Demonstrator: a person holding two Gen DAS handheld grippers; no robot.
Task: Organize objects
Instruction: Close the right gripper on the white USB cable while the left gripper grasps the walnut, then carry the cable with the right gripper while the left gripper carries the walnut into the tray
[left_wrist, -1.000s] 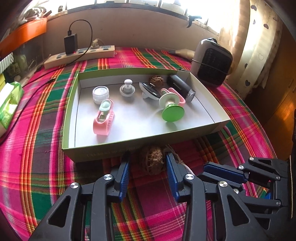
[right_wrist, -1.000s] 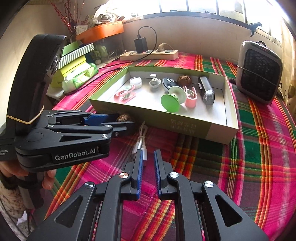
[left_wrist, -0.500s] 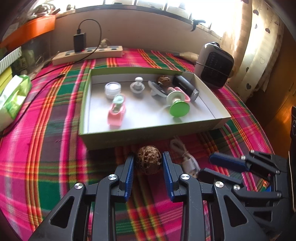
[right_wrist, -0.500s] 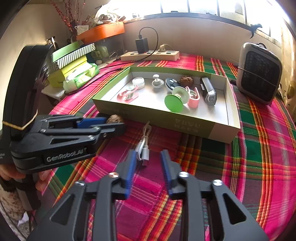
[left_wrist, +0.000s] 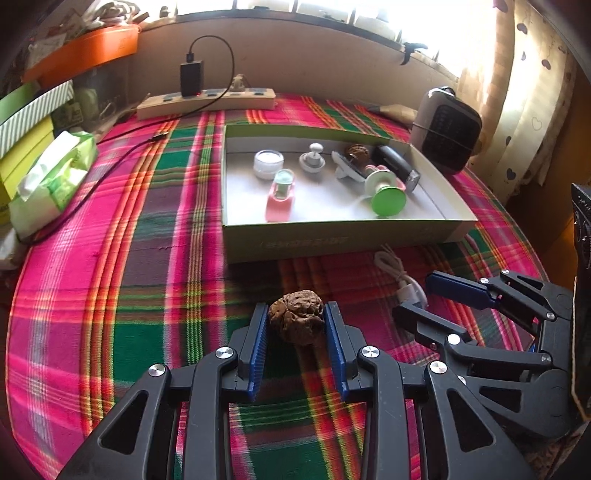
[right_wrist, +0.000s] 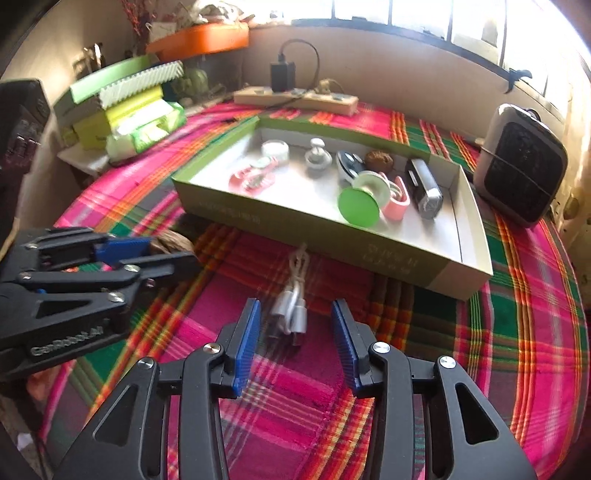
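A brown walnut (left_wrist: 297, 325) sits between the blue pads of my left gripper (left_wrist: 295, 307), which is shut on it just above the plaid tablecloth, in front of the green-walled box (left_wrist: 332, 240). From the right wrist view the left gripper (right_wrist: 168, 251) shows at the left with the walnut (right_wrist: 173, 242) in it. My right gripper (right_wrist: 295, 303) has its jaws opening on either side of a bundled white cable (right_wrist: 291, 314) lying on the cloth, and the pads do not touch it. The box (right_wrist: 369, 254) holds a second walnut (right_wrist: 378, 159) and several small items.
A grey heater (left_wrist: 448, 136) stands right of the box. A power strip (left_wrist: 207, 101) with a black charger lies at the back. A green tissue pack (left_wrist: 55, 173) and stacked boxes (right_wrist: 122, 96) sit at the left. A curtain hangs at the right.
My left gripper closed on the walnut and drew it back from the box's front wall. My right gripper went from shut to open around the white cable.
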